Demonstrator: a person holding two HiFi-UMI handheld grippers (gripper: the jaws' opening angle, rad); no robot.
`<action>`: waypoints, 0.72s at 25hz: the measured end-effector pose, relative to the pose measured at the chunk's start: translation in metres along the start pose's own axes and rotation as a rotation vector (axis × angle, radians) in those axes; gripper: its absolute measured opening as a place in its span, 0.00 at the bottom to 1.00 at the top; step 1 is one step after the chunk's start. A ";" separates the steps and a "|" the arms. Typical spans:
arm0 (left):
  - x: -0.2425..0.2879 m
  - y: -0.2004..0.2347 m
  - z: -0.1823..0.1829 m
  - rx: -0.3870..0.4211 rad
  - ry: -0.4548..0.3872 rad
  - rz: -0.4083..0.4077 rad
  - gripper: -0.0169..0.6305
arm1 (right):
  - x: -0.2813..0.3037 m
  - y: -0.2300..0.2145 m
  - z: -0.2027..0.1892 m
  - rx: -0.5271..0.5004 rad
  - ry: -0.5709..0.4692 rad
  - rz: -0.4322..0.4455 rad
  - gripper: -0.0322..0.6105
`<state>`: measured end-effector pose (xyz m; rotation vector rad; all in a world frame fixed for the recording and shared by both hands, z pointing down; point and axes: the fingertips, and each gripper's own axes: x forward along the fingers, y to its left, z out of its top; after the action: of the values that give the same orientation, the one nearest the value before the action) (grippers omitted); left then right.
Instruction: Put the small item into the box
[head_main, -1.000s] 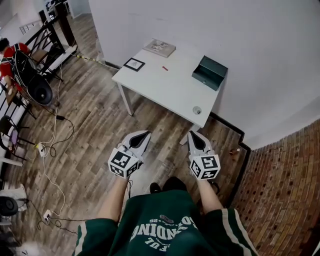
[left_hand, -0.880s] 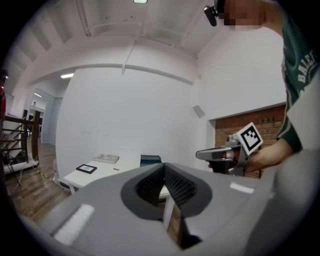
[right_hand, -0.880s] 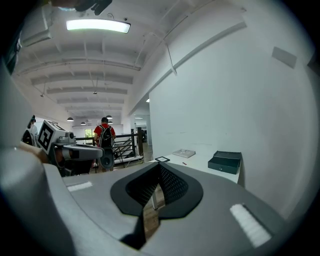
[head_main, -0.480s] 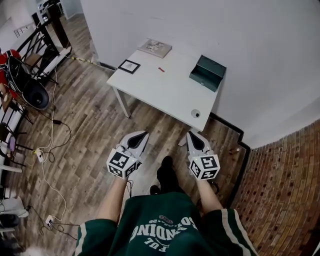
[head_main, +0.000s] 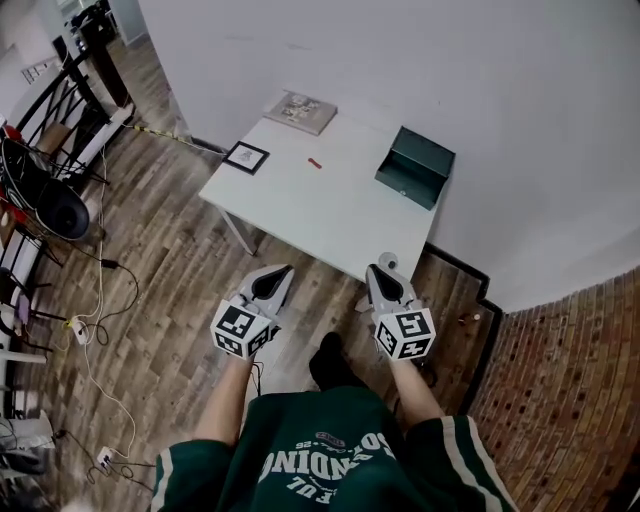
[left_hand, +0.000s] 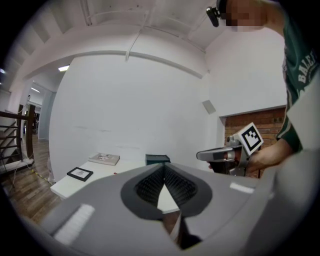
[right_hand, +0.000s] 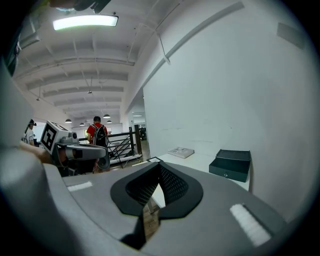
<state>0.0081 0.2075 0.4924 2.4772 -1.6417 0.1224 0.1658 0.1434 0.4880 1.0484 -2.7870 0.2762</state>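
The left gripper (head_main: 283, 270) and right gripper (head_main: 375, 272) hold their fingers pressed together, the small red item (head_main: 314, 163) lying on the counter (head_main: 290, 205) well ahead of them, the green box (head_main: 415, 167) farther right

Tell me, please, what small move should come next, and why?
Probably step closer to the white table: the left gripper and right gripper are shut and empty, not yet over its top, while the small red item lies far across it, left of the open green box.
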 end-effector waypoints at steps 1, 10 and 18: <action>0.011 0.006 0.003 -0.002 0.001 0.001 0.11 | 0.009 -0.007 0.002 0.000 0.004 0.005 0.05; 0.084 0.052 0.025 -0.018 0.002 0.022 0.11 | 0.078 -0.056 0.025 -0.002 0.021 0.050 0.05; 0.124 0.078 0.032 -0.029 0.004 0.032 0.11 | 0.120 -0.077 0.043 -0.016 0.022 0.093 0.05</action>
<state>-0.0161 0.0595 0.4881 2.4286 -1.6699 0.1065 0.1244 0.0011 0.4798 0.9078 -2.8173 0.2743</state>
